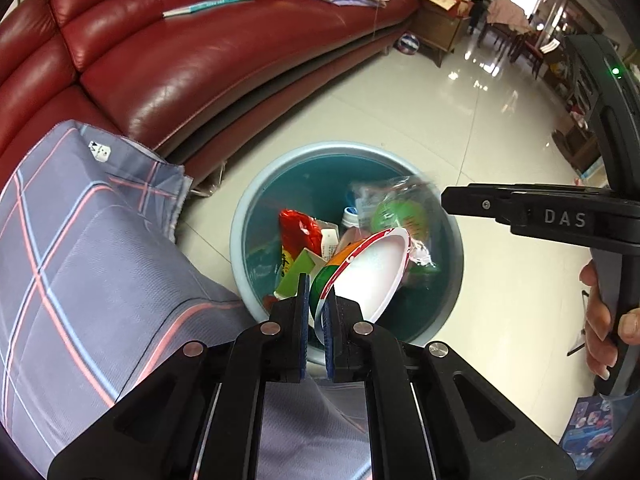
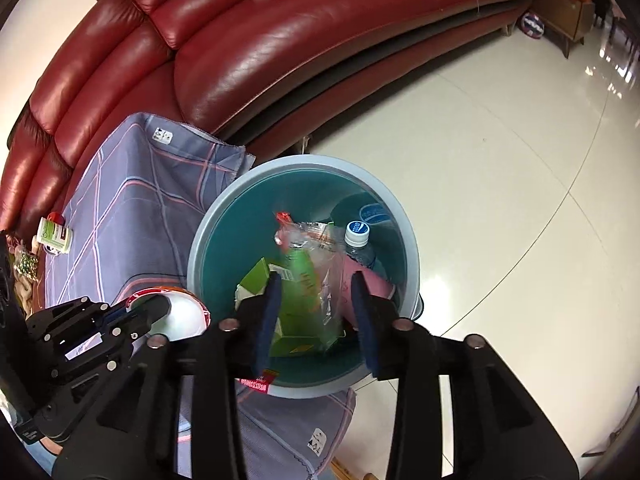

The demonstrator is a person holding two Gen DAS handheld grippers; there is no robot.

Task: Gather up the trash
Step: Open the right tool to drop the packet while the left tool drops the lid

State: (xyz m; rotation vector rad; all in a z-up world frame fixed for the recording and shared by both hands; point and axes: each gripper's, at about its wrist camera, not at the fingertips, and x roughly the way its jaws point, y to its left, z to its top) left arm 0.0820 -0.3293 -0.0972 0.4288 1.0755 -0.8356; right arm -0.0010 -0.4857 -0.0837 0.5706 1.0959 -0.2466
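1. At the far left a small white bottle (image 2: 55,237) with a green label lies on the checked cloth (image 2: 132,216) that covers a low surface in front of the red sofa (image 2: 280,48).
2. The left gripper (image 1: 316,312) is pinched narrow on the rim of a paper bowl (image 1: 370,276) — white inside, with a red and white rim and an orange and green outside. The bowl tilts over the near edge of the bin (image 1: 248,208); from the right wrist view the same bowl (image 2: 182,314) sits at the bin's left rim, above the cloth.
3. The bin (image 2: 304,160), pale blue at the rim and teal inside, stands on the glossy tiled floor (image 2: 500,184) just beside the cloth and near the sofa's base. Inside it lie a green carton (image 2: 256,280), a red wrapper (image 1: 298,230), a clear plastic bag (image 2: 316,248), a water bottle (image 2: 358,238) with a white cap and something pink (image 2: 376,284).
4. The right gripper (image 2: 316,312) hangs over the bin with its fingers spread wide — nothing between them but the trash below. In the left wrist view it (image 1: 452,198) reaches in from the right, level with the bin's far side, a hand (image 1: 608,320) wrapped around its handle.
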